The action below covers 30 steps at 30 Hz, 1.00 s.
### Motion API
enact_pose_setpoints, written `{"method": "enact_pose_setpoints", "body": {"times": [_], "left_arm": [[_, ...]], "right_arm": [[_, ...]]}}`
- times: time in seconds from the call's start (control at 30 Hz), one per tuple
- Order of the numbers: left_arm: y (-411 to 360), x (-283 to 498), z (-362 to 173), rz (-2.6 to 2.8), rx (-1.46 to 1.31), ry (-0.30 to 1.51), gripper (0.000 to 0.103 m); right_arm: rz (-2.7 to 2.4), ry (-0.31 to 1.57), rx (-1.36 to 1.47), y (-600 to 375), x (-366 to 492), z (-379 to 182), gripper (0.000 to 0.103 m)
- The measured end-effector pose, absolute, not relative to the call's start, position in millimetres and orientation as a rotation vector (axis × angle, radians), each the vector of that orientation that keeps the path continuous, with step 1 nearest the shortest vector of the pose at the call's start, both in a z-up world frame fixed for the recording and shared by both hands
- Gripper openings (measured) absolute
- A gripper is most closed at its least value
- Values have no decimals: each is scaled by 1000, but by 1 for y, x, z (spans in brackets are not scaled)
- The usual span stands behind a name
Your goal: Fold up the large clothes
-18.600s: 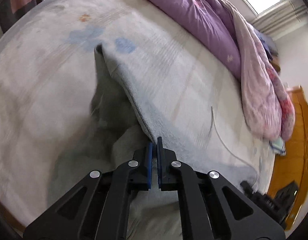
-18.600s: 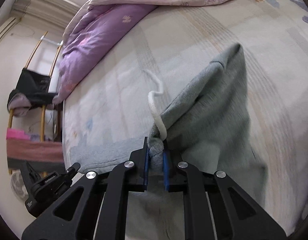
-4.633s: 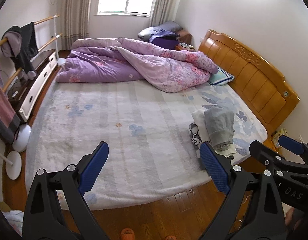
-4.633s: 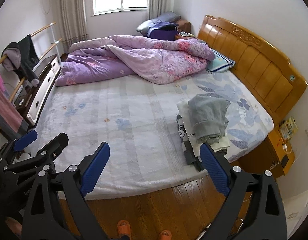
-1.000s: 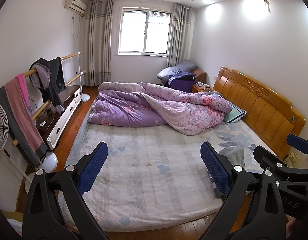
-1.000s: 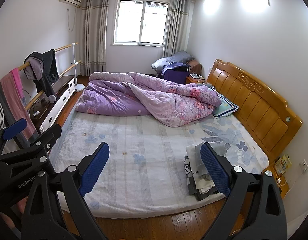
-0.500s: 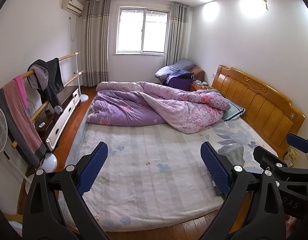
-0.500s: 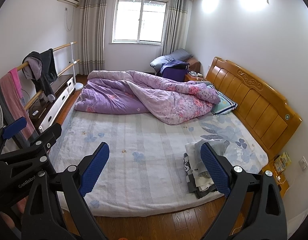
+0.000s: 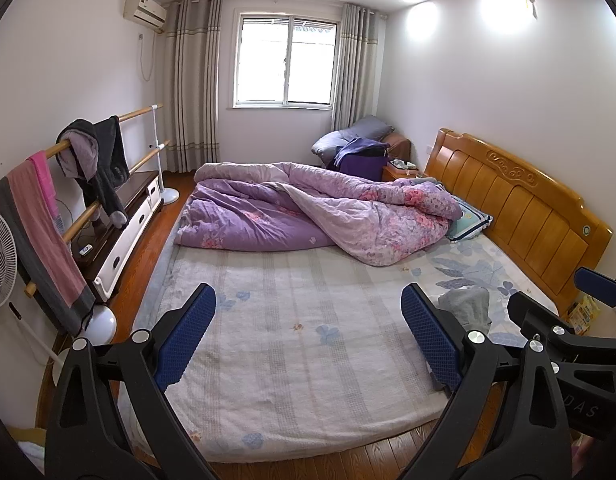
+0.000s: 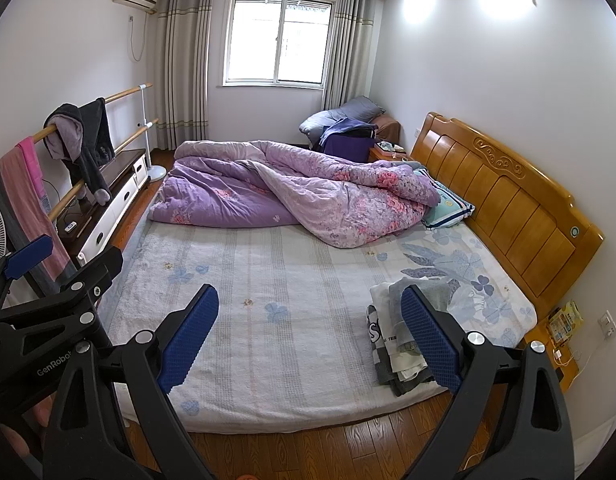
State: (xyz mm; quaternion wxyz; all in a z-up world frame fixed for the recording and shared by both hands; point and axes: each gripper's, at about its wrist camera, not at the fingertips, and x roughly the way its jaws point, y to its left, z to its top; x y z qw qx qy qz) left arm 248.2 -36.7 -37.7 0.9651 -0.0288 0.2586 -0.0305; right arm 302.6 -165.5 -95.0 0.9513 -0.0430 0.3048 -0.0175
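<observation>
Both the left claw [image 9: 308,336] and the right claw [image 10: 310,334] gape wide, released and empty. The soft folded clothes [image 10: 400,344], grey knit on top, sit stacked on the bed [image 10: 268,280] at its near right corner, long axis running near to far.

A home bedroom is showing itself here, with a wide bed [image 10: 268,280] lying against a wooden headboard [image 10: 508,192]. A purple quilt [image 10: 292,192] is bunching at the bed's far side, while curtains [image 10: 180,60] are framing a window [image 10: 278,36] beyond it.
</observation>
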Motion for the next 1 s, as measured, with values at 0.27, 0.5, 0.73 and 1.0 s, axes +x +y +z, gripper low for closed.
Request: {"method": "enact_pose_setpoints", "body": {"times": [0.27,0.5,0.73,1.0], "left_arm": [[-35,249,-38,-62,-55,525,94],[-35,250,-38,-63,-54,526,94],[-34,250,-38,-65,-53,527,94],[-33,251,-38,-66,-54,530,94]], "right_arm": [[-36,626,-88,-165,302,-97,89],[-37,626,-89,-165,303,-97,89],[-36,627,-89,-166,304,-96,89],[-36,629,-89,-166,303,-96,89]]}}
